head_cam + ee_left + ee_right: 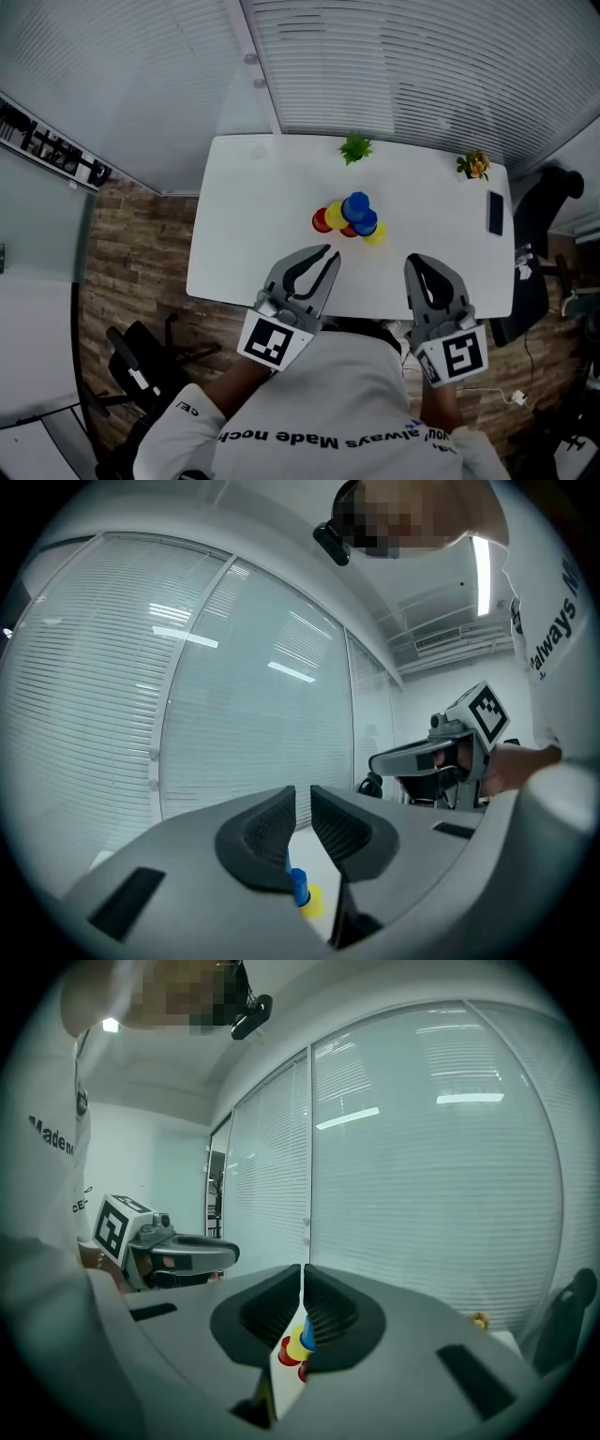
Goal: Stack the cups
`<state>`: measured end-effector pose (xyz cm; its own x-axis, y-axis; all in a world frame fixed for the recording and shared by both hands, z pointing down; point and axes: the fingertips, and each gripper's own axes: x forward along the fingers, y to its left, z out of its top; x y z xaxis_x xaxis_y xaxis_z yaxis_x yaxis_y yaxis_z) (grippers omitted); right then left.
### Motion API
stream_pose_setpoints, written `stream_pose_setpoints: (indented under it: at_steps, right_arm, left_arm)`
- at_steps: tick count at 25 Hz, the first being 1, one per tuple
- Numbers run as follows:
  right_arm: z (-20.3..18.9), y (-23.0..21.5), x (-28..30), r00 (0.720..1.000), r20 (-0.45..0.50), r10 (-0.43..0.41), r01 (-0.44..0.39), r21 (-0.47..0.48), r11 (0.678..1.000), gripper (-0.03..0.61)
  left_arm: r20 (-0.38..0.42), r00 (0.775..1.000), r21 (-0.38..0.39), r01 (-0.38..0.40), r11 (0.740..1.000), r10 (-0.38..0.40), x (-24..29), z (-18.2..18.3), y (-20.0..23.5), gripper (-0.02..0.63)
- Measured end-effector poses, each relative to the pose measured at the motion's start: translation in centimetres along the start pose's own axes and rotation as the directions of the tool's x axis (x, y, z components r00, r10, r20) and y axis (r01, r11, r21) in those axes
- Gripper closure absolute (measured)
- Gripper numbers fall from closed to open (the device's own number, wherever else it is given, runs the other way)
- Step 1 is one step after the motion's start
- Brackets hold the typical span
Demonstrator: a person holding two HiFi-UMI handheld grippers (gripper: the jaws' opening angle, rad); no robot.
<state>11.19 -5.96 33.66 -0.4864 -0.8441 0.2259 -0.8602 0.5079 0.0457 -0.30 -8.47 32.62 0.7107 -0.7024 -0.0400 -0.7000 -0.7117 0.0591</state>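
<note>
The left claw (328, 255) and right claw (418, 262) hang clenched, empty, at the bench (234, 234) edge; the cups (351, 218) cluster beyond, perhaps partly stacked.

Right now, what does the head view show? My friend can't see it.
Seen from above, red, yellow and blue cups cluster in the middle of a white table. The left gripper and right gripper, both shut and empty, are at its near edge, short of the cups. Two small plants stand at the far edge.
</note>
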Motion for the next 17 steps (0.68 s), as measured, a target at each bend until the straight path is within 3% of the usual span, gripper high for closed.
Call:
stream_pose_setpoints:
  at_steps: [17]
  right_arm:
    - [-0.02, 0.78, -0.12, 1.0, -0.003, 0.007, -0.007, -0.001, 1.0, 0.56]
  left_arm:
    - [-0.014, 1.0, -0.01, -0.003, 1.0, 0.003, -0.61, -0.53, -0.07, 0.549]
